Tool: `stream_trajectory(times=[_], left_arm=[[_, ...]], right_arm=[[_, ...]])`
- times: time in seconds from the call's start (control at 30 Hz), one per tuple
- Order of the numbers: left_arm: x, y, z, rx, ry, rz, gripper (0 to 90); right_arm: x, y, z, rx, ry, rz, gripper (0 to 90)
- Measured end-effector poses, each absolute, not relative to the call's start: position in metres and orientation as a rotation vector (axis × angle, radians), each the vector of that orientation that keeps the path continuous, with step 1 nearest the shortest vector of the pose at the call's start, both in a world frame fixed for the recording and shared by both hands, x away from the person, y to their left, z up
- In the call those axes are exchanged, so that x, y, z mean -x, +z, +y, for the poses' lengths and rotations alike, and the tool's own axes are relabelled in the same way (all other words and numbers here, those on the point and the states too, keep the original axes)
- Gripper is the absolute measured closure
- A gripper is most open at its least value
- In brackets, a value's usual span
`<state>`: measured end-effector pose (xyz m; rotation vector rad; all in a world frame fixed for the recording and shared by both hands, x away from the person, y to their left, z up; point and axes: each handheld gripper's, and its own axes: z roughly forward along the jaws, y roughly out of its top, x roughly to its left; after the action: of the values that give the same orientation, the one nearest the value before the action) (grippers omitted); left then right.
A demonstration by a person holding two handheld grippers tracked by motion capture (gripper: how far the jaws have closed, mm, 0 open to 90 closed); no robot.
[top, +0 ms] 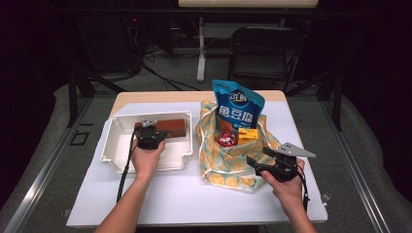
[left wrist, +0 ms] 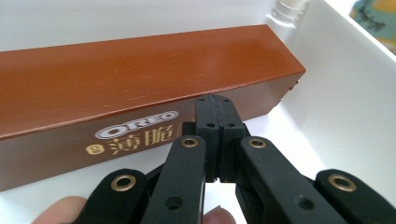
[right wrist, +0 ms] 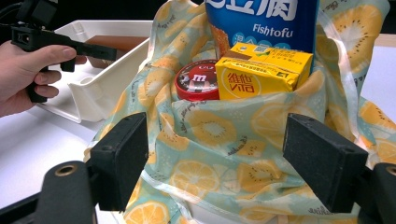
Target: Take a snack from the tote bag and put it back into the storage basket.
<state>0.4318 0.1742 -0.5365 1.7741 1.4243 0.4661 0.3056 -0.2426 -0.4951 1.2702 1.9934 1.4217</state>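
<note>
Bag [top: 228,155] hides the Fishtofu pouch's [top: 239,109] base — tin [right wrist: 197,80] half buried.

The long brown box [left wrist: 140,93] in the white tray [left wrist: 345,70] carries the white "OREO" logo on its side, with gold Chinese characters beneath it that seem to read 薄脆. The blue snack bag [right wrist: 266,23] standing in the fruit-print cloth bag [right wrist: 215,140] bears large white Chinese characters and the word "Fishtofu". The yellow drink carton [right wrist: 261,70] shows "VITA" in red under 維他. The round red tin [right wrist: 196,81] carries "m" letters of the M&M's brand.
</note>
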Motion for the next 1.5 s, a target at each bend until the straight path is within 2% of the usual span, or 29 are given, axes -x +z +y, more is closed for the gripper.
stream_trajectory(times=[0.43, 0.6, 0.87, 1.17, 1.5], left_arm=[[-0.428, -0.533, 0.182, -1.743, 0.460, 1.415, 89.2], [-0.411, -0.525, 0.192, -1.676, 0.460, 1.369, 73.7], [-0.381, -0.516, 0.207, -1.643, 0.405, 1.275, 37.7], [-0.350, -0.508, 0.212, -1.672, 0.429, 1.146, 21.3], [-0.336, -0.509, 0.217, -1.665, 0.459, 1.138, 15.9]], right_arm=[[-0.305, -0.494, -0.242, -1.269, 1.414, 1.982, 22.5], [-0.307, -0.492, -0.243, -1.275, 1.411, 1.948, 25.0], [-0.314, -0.481, -0.244, -1.260, 1.412, 1.910, 29.1], [-0.326, -0.473, -0.245, -1.272, 1.386, 1.846, 33.4], [-0.347, -0.473, -0.242, -1.294, 1.344, 1.858, 36.3]])
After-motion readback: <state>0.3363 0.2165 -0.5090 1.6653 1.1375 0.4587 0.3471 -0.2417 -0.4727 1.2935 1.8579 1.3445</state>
